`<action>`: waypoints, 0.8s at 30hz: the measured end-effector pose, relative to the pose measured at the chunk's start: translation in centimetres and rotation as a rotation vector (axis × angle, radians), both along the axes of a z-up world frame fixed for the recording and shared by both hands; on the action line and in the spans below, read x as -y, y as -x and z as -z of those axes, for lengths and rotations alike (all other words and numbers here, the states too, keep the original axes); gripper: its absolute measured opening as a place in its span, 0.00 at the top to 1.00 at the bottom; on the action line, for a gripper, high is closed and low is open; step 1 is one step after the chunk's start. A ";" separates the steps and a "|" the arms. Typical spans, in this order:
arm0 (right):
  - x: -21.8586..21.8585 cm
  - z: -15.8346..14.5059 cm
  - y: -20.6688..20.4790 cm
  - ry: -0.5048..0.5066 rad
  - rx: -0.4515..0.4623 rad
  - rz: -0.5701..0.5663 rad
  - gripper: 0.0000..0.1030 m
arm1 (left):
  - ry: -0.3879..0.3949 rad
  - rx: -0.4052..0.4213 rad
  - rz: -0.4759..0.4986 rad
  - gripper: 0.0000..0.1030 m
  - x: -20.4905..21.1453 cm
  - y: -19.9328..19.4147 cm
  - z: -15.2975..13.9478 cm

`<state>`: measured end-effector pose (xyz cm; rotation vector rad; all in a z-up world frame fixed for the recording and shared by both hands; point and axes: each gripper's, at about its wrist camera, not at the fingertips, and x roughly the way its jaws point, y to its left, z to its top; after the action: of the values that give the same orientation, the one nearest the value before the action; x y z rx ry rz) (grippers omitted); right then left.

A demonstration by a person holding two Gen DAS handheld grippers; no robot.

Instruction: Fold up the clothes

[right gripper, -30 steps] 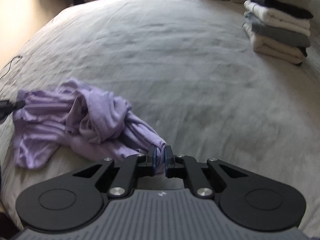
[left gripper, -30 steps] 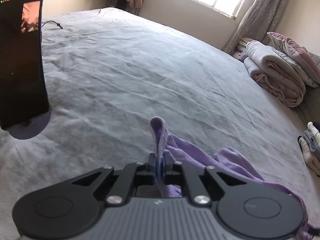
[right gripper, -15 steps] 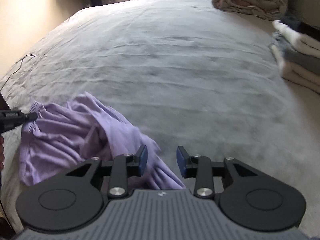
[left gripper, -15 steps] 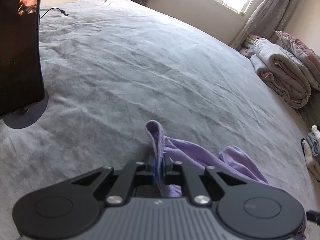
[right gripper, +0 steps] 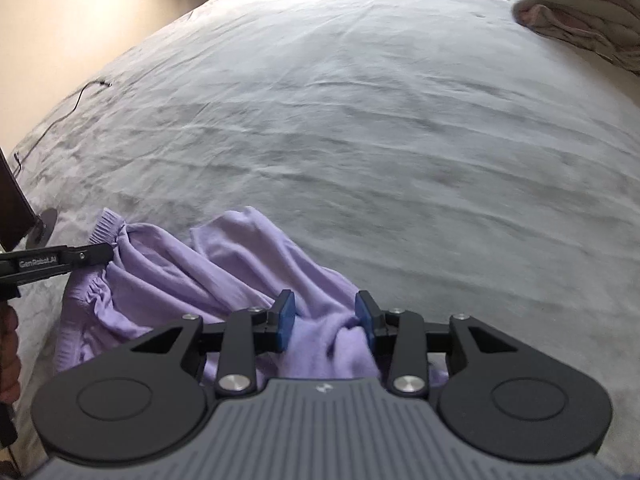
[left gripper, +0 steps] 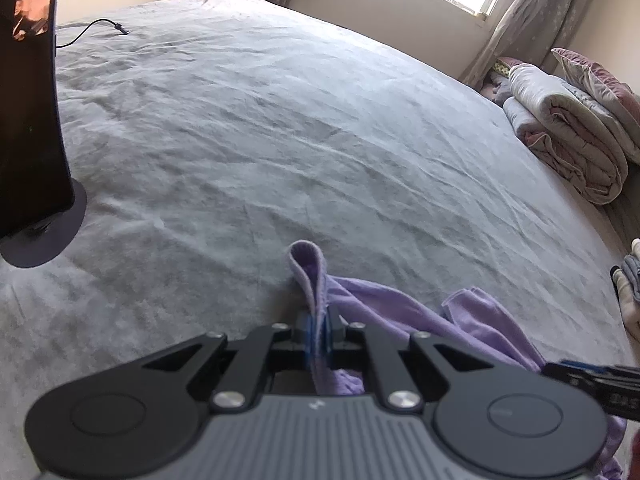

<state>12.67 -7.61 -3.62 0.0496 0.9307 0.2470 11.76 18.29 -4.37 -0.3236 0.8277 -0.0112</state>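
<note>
A lilac garment (right gripper: 224,276) lies crumpled on the grey bed (right gripper: 380,120). My left gripper (left gripper: 318,330) is shut on the garment's ribbed edge (left gripper: 308,268), which loops up between the pads. In the right wrist view the left gripper (right gripper: 102,250) pinches that ribbed edge at the far left. My right gripper (right gripper: 325,316) is open, its blue pads (right gripper: 286,318) on either side of a bunched fold of the garment without closing on it. In the left wrist view the right gripper's tip (left gripper: 588,376) shows at the right edge.
A phone on a round stand (left gripper: 28,112) is at the left on the bed, with a black cable (left gripper: 96,26) behind it. A folded quilt (left gripper: 568,128) and pillows lie at the right. A stack of folded clothes (left gripper: 630,280) is at the right edge.
My right gripper let go of the garment and opened, then moved left over the fabric. My left gripper kept its hold and drew the ribbed edge leftward, spreading the garment.
</note>
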 end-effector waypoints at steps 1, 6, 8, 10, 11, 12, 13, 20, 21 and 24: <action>-0.5 0.2 -0.3 0.003 -0.001 -0.008 0.63 | -0.001 -0.001 0.001 0.94 0.0 0.0 0.0; -2.6 1.2 -1.3 0.038 0.011 -0.043 0.70 | -0.011 -0.004 0.005 0.94 0.4 -0.3 0.1; -2.9 1.3 -1.4 0.067 0.027 -0.049 0.87 | -0.015 -0.004 0.005 0.94 0.5 -0.3 0.1; -2.8 1.3 -1.3 0.084 0.036 -0.042 0.95 | -0.019 -0.003 0.006 0.94 0.6 -0.3 0.2; -2.3 1.1 -1.3 0.085 0.038 -0.030 0.96 | -0.020 -0.002 0.007 0.94 0.6 -0.3 0.2; -1.9 1.0 -1.2 0.085 0.039 -0.018 0.96 | -0.019 -0.002 0.007 0.94 0.5 -0.3 0.2; -1.4 0.9 -1.1 0.086 0.040 -0.006 0.96 | -0.018 -0.002 0.007 0.94 0.5 -0.3 0.2; 4.2 -0.3 0.6 0.110 0.038 0.110 0.96 | -0.026 0.003 0.002 0.94 0.5 -0.1 0.3; 5.1 -0.4 1.0 0.118 0.037 0.125 0.96 | -0.032 0.004 0.003 0.94 0.7 -0.1 0.3; 7.7 -0.7 2.5 0.134 0.034 0.170 0.96 | -0.044 0.008 0.003 0.94 0.8 0.0 0.2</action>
<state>10.19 -15.34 -2.95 0.0009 0.9018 0.0275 11.72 17.46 -4.60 -0.2807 0.8194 0.0031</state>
